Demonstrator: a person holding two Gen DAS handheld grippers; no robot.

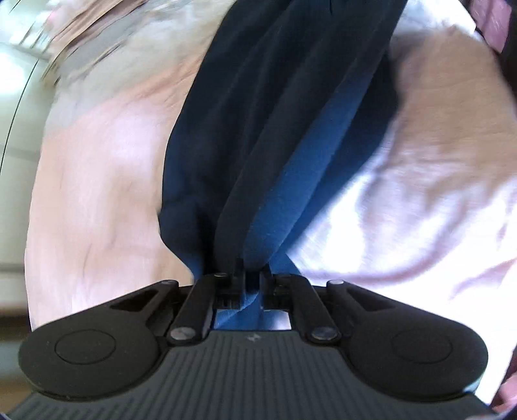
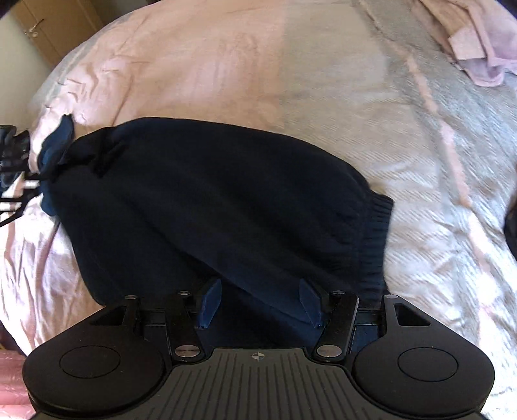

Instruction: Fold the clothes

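A dark navy garment (image 2: 210, 206) with a ribbed cuff lies bunched on the pink and grey bedspread (image 2: 323, 80). In the left wrist view my left gripper (image 1: 250, 278) is shut on a fold of the navy garment (image 1: 274, 129), which stretches away from the jaws. My right gripper (image 2: 260, 302) is open, its blue fingers (image 2: 210, 302) standing apart over the near edge of the garment, with cloth lying between them. At the far left of the right wrist view the left gripper (image 2: 19, 161) holds the garment's other end.
A pink garment (image 2: 478, 48) lies crumpled at the bed's far right. A wooden door (image 2: 51, 29) stands beyond the bed at top left. A dark object (image 2: 512, 223) pokes in at the right edge. The left wrist view is motion-blurred.
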